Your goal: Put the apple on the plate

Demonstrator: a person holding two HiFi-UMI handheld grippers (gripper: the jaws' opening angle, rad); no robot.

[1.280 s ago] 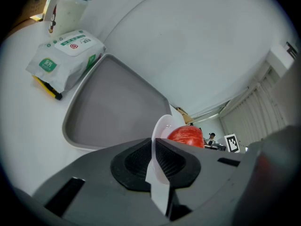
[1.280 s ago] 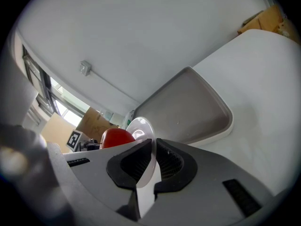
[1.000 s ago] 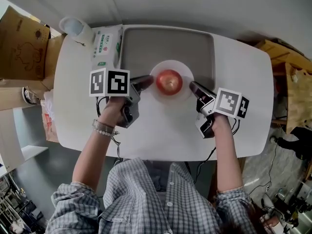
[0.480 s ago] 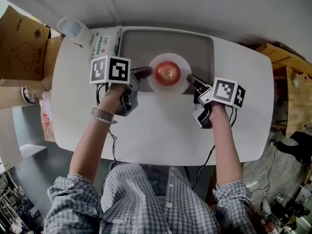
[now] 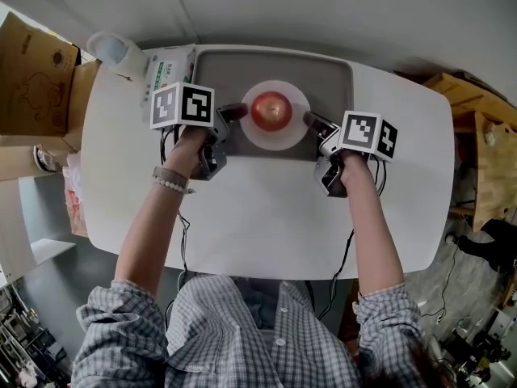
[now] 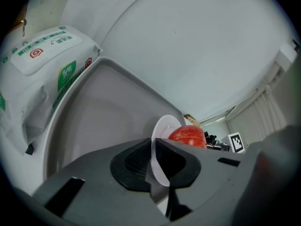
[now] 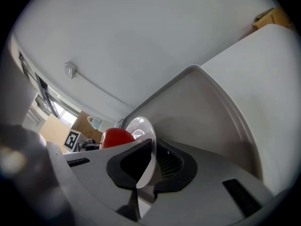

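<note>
The left gripper is clamped on the left rim of the plate. In its own view the two jaws are nearly closed, with only the thin white edge between them. The right gripper grips the opposite rim in the same way, its jaws pinched on the edge. The plate is held between the two grippers over the front middle of the tray. Whether it rests on the tray or hangs just above it cannot be told.

The apple sits in the middle of the plate, inside the tray's outline. It is red with a paler yellowish patch and a small stem dimple on top, and it looks whole and glossy.

Just left of the tray, touching its wall, lies a soft white packet with green panels and a small red emblem. Its print is too small to read. Each gripper's cube carries black-and-white square markers. The tray stands at the far edge of a white table, and a cardboard box is well left of the tray, off the table.
</note>
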